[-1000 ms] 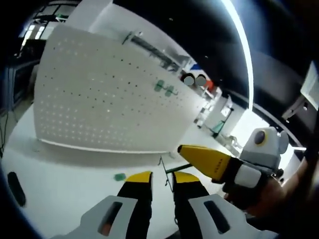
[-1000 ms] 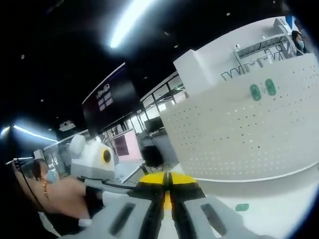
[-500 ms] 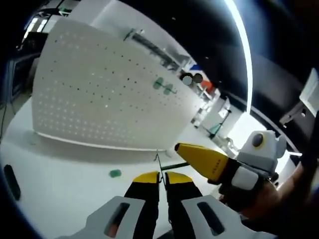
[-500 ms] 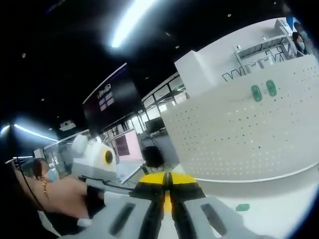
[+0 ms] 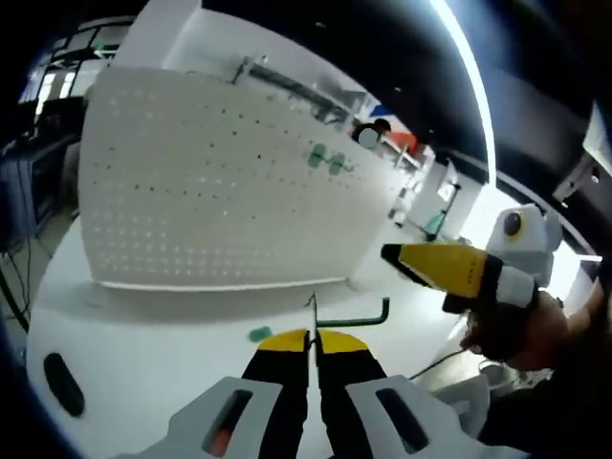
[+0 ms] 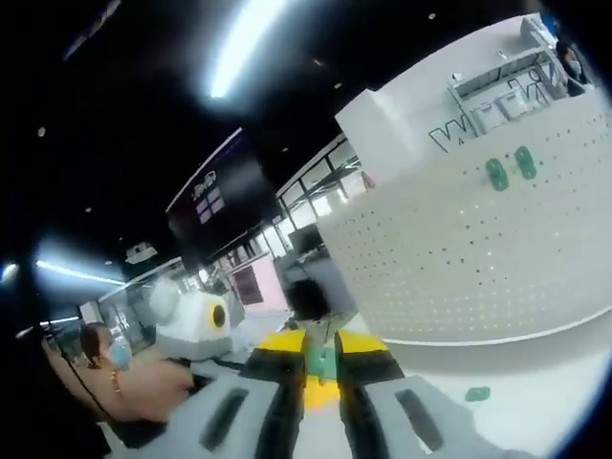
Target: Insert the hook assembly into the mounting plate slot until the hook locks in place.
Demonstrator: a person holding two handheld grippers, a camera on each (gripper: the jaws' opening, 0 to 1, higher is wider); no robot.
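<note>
— Holding the hook assembly (image 5: 356, 316) now, is it?

— Yes. In the left gripper view, the left gripper (image 5: 311, 341) has its yellow-tipped jaws pressed together on the thin wire end. The green rod runs off to the side from the tips and turns up at its far end.

— And the other one?

— The right gripper (image 5: 390, 254) comes in from the right of that view, near the rod's bent end but apart from it. In the right gripper view its jaws show a narrow gap with something pale green in it. I cannot tell whether they are clamped on a piece or just parted.

— Where does the hook go?

— Beyond both grippers stands the perforated white board (image 5: 210, 191), upright on the white table (image 5: 143, 335); I take it for the mounting plate. Two green fittings (image 5: 326, 158) already sit high on its face. A small green piece (image 5: 258, 334) lies on the table just in front of the board's foot.

— So which step is this?

— The carry, I judge: hook gripped, well apart from the board, nothing inserted yet.

— Next move?

— Bring the wire end up to the board's face, line it square with a hole or slot, then press until it seats. The wire is thin, so a skewed approach could twist it in the jaws.
</note>
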